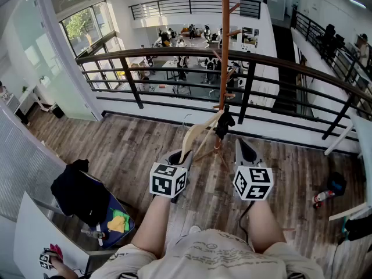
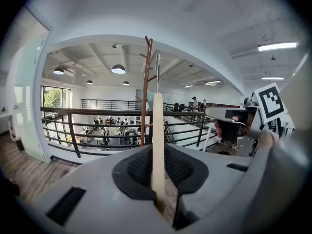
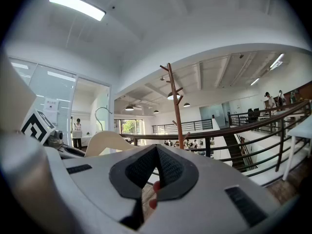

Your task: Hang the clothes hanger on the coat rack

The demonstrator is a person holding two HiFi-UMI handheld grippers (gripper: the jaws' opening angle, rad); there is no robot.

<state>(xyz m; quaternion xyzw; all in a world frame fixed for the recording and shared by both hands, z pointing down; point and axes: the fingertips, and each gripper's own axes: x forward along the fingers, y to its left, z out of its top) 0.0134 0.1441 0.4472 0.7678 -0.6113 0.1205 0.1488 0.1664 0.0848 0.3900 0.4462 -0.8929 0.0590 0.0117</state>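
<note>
A cream wooden hanger (image 1: 195,133) with a metal hook (image 2: 157,66) stands edge-on between the jaws of my left gripper (image 1: 178,154), which is shut on its lower arm. The brown coat rack (image 1: 224,68) rises just right of the hanger, in front of the railing, and a dark item (image 1: 224,124) hangs low on it. In the left gripper view the coat rack (image 2: 145,89) stands just behind and left of the hanger (image 2: 157,145). My right gripper (image 1: 244,148) is shut and empty, right of the pole. In the right gripper view the hanger (image 3: 104,140) sits at the left and the coat rack (image 3: 174,106) stands beyond.
A black metal railing (image 1: 174,54) runs across behind the rack, with an open lower floor beyond. A dark garment (image 1: 77,192) lies on a chair at the left. A bottle (image 1: 323,197) lies on the wooden floor at the right, near a white table edge (image 1: 365,150).
</note>
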